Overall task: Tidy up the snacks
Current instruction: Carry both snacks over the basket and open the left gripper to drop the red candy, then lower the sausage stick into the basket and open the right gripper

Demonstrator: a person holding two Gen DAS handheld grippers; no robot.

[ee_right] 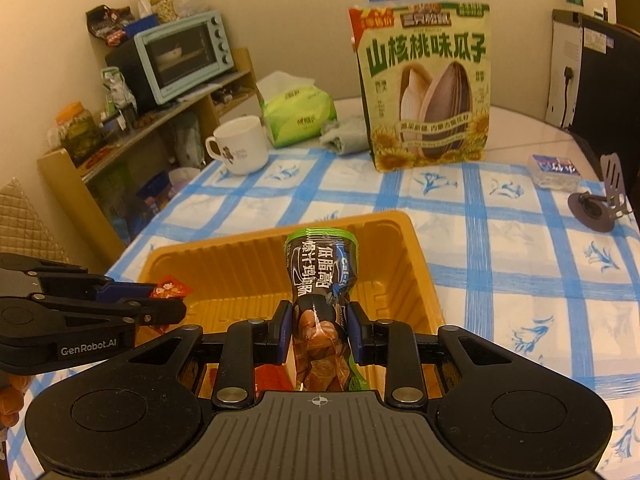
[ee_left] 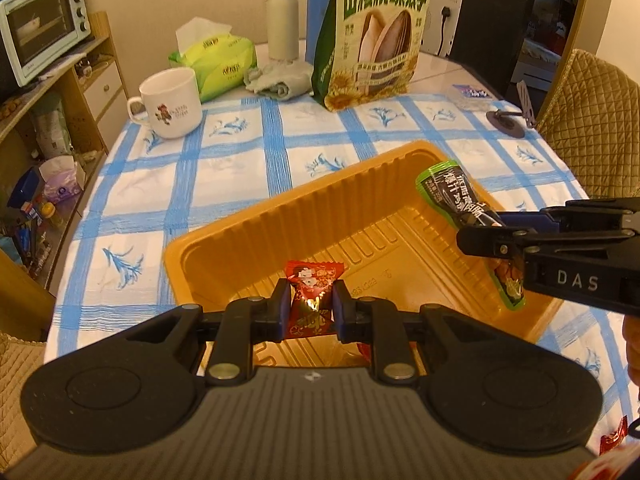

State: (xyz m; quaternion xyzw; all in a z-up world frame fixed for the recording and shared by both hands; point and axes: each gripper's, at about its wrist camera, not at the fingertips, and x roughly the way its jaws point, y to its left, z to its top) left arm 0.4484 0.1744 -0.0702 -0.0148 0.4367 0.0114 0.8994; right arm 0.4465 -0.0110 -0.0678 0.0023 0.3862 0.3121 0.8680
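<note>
while both grippers hang over the orange tray [ee_left: 248,220], your left gripper [ee_left: 310,306] is clamped on a red candy [ee_left: 311,300], its blue pads squeezing the wrapper at the middle, above the tray's near edge. in the left wrist view your right gripper [ee_left: 486,236] comes in from 3 o'clock, pinching a long dark snack pack with green ends [ee_left: 452,196] that slants over the tray's right side. the right wrist view shows that pack [ee_right: 320,280] gripped at its waist, pointing to 12 o'clock. the tray sits on a blue-checked tablecloth [ee_left: 224,176]. a sunflower seed bag [ee_left: 376,40] stands upright at 12 o'clock, a white mug [ee_left: 170,104] at 10 o'clock.
</note>
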